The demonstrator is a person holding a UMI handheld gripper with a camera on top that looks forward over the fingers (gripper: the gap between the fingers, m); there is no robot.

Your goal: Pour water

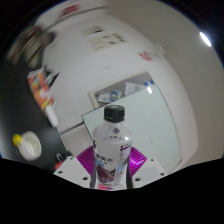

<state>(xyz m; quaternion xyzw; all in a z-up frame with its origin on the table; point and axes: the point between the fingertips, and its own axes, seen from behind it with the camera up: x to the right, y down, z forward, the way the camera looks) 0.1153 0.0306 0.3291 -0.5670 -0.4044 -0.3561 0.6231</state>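
A clear plastic water bottle [112, 140] with a black cap and a white printed label stands upright between my gripper's fingers. My gripper [112, 160] is shut on it: the magenta pads [90, 158] press on the label from both sides. The bottle's base is hidden below the fingers. The bottle appears lifted, with the floor and room seen tilted behind it.
A white table or counter surface [120, 60] stretches beyond the bottle. A small white box [112, 94] lies just beyond the cap. A round yellowish object [30, 143] and some colourful packaging [42, 88] sit on a dark area off to the left.
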